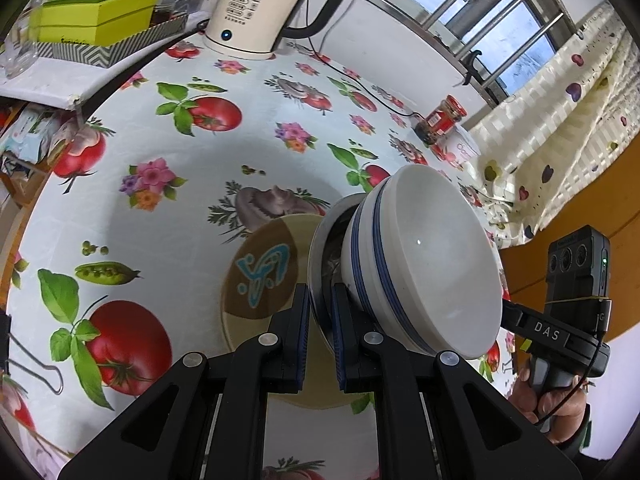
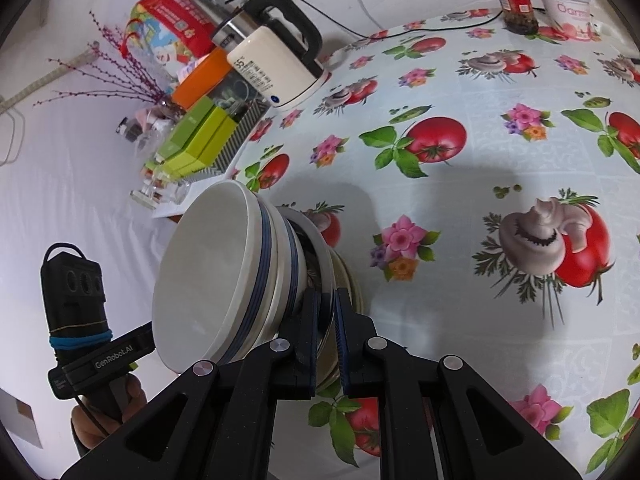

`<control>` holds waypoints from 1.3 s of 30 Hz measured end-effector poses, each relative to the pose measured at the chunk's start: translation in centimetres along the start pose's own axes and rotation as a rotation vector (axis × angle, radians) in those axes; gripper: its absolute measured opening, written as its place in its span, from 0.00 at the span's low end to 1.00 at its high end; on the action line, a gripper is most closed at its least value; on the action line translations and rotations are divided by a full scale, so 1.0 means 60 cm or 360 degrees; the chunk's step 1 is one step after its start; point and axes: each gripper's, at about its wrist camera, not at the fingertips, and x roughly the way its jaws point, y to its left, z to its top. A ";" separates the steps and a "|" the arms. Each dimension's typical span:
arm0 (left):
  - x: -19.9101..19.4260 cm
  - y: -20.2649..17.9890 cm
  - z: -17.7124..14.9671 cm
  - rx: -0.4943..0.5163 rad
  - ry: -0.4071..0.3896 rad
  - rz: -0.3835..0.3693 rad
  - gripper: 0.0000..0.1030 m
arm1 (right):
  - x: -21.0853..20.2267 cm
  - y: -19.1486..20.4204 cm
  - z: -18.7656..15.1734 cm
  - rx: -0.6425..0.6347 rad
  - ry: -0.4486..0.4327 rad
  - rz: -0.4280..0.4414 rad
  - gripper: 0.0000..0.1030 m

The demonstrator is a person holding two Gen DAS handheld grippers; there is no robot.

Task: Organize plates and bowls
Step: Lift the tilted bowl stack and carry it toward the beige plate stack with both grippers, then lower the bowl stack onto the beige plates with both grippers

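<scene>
- Black fingers of the left gripper (image 1: 320, 336) pinch the rim of a steel plate (image 1: 318, 252), closed on it from one side.
- Opposite, the right gripper (image 2: 328, 332) clamps the same steel plate (image 2: 325, 256) at its edge, jaws narrow around the rim.
- Sitting on that plate is a white bowl with blue bands (image 1: 424, 264); both appear steeply tilted in each view, bowl mouth turned toward the right-hand device.
- Under the plate lies a tan plate with a blue motif (image 1: 260, 268), apparently resting on the table.
- Covering the table is an oilcloth (image 1: 192, 184) printed with tomatoes, mushrooms, peas and flowers.
- At the far edge stand a cream electric kettle (image 1: 256, 8) reading 55, its cord trailing across the cloth, a red-lidded jar (image 1: 440, 120) and a white tub just beside it.
- Green boxes (image 1: 96, 8) sit in a zigzag-patterned tray on a raised shelf.
- Behind are a barred window (image 1: 500, 20), a heart-print curtain and a white wall.
</scene>
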 end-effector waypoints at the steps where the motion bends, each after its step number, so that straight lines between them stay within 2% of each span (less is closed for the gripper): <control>1: 0.000 0.002 -0.001 -0.0003 -0.0001 0.0003 0.10 | 0.003 0.002 0.000 -0.0002 0.0006 0.0001 0.10; 24: 0.008 0.035 -0.004 -0.0075 0.0025 0.0052 0.09 | 0.041 0.010 0.003 -0.0010 0.0088 -0.0001 0.10; 39: 0.009 0.046 -0.008 -0.0105 0.0016 -0.0002 0.10 | 0.043 0.011 0.007 -0.0019 0.0103 0.0010 0.11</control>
